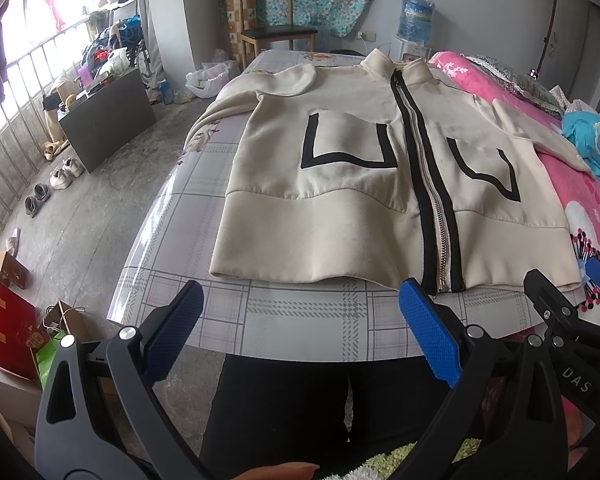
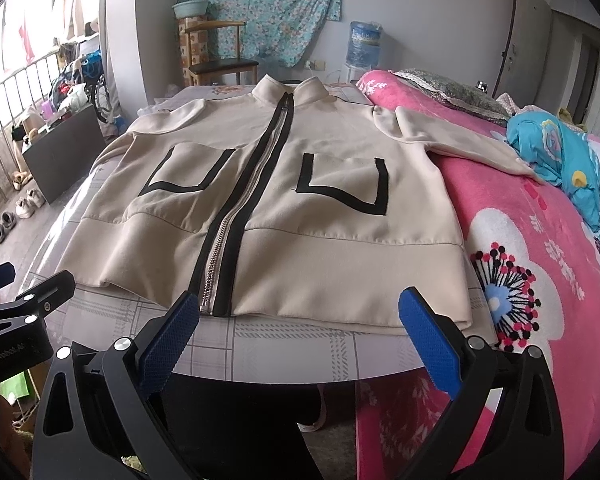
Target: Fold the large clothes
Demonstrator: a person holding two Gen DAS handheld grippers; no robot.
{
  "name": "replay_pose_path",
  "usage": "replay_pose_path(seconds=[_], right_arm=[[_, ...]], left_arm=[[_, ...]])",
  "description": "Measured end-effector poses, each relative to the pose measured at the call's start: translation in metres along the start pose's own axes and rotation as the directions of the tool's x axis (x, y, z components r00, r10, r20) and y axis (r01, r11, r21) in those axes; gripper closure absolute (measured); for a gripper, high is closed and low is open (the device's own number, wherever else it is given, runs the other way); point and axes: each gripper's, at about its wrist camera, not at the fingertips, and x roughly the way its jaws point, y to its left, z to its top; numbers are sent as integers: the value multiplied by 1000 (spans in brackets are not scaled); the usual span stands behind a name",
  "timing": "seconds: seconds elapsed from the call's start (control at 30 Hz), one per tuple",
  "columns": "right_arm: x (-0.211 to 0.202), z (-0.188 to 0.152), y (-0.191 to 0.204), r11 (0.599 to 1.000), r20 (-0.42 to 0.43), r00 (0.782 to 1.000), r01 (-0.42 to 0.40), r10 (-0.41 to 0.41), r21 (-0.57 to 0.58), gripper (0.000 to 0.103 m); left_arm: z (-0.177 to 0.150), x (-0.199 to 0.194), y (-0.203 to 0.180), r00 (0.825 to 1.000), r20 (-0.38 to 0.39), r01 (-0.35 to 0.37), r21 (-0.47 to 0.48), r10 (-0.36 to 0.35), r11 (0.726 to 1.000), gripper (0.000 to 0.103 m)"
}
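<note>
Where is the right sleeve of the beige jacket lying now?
In the right wrist view, the right sleeve lies stretched off the table onto the pink blanket, its cuff beside the blue bundle.

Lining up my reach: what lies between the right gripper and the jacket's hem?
Only a bare strip of checked tablecloth lies between the right gripper and the jacket hem, seen in the right wrist view.

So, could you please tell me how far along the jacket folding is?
Done: the jacket lies flat, zipped, front up on the table. In hand: nothing; the left gripper and right gripper hover open near its hem. Left: every fold, both sleeves still spread outward.
</note>
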Motion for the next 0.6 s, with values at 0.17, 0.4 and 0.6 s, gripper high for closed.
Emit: replay_pose_path(seconds=[0.17,0.4,0.6], right_arm=[[3,0,1,1000,-1,1000,9,-9,-6,6],[11,1,3,1000,-12,1000,13,-14,-14,6],[19,1,5,1000,-26,1000,15,-16,-22,6]], left_arm=[[-1,4,0,1000,-4,-3,1,3,1000,8],[-3,14,0,1000,-11,-6,1,6,1000,8],[-3,25,-1,1000,-23,-10,3,10,1000,8]])
